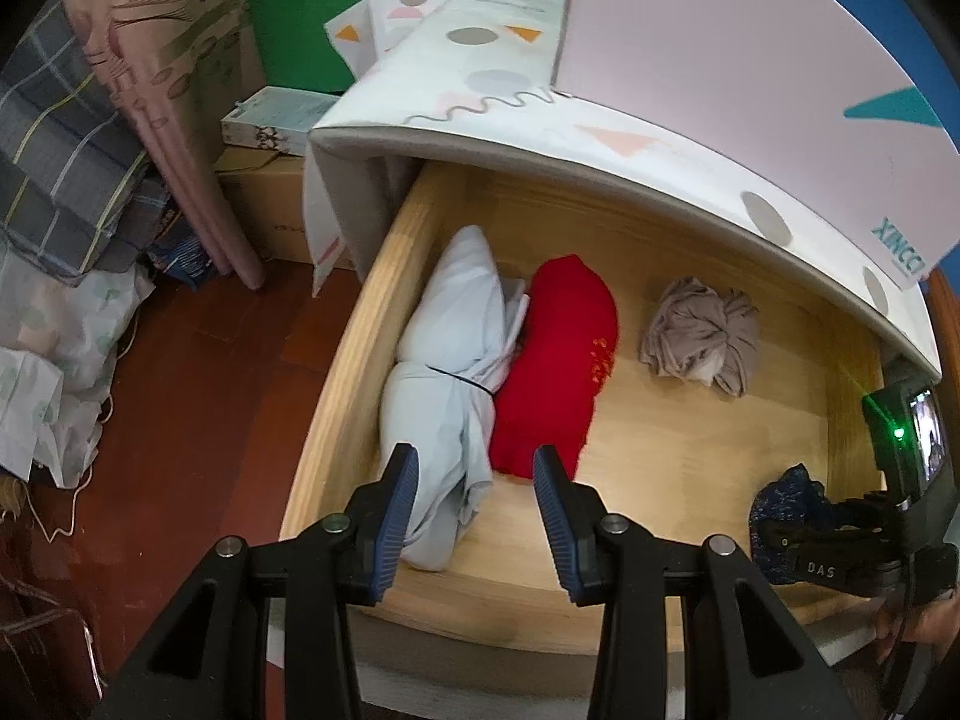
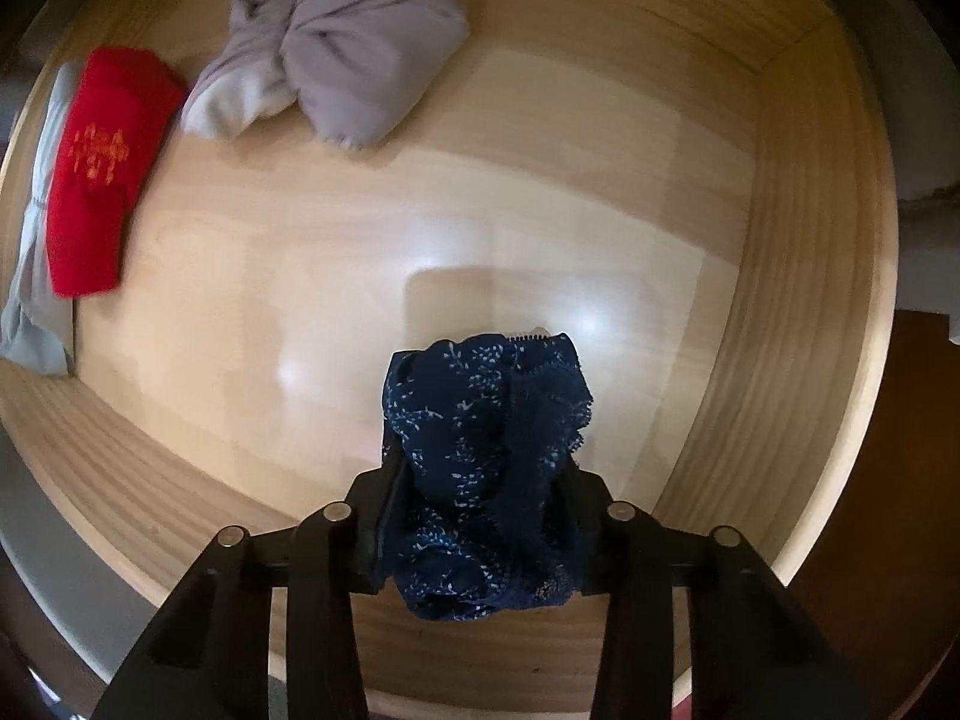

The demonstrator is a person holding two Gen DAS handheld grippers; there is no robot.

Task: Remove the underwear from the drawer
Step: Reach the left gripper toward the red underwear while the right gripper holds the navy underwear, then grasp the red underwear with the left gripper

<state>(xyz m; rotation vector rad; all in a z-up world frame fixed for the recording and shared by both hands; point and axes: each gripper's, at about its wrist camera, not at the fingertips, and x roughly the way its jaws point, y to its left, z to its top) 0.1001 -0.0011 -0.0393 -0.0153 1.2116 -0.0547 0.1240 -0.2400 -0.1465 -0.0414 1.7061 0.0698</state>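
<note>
The wooden drawer [image 1: 336,408] stands pulled out. In it lie a light blue rolled garment [image 1: 444,372], a red folded piece [image 1: 558,360] and a knotted grey piece [image 1: 702,336]. My left gripper [image 1: 474,459] hovers open over the drawer's front left, above the light blue roll, with nothing between its fingers. Dark blue lace underwear [image 2: 486,450] with pale specks is clamped in my right gripper [image 2: 480,468], just above the drawer floor [image 2: 360,270] near the front right corner. The cloth hides the right fingertips. The left wrist view shows the same underwear [image 1: 786,510] at the right edge.
A patterned cloth [image 1: 540,114] covers the cabinet top, and a white box [image 1: 720,48] sits on it. Left of the drawer are dark red floor [image 1: 198,390], piled bedding [image 1: 54,300], a curtain [image 1: 168,90] and cardboard boxes [image 1: 270,192]. The drawer's right wall [image 2: 792,300] is close to my right gripper.
</note>
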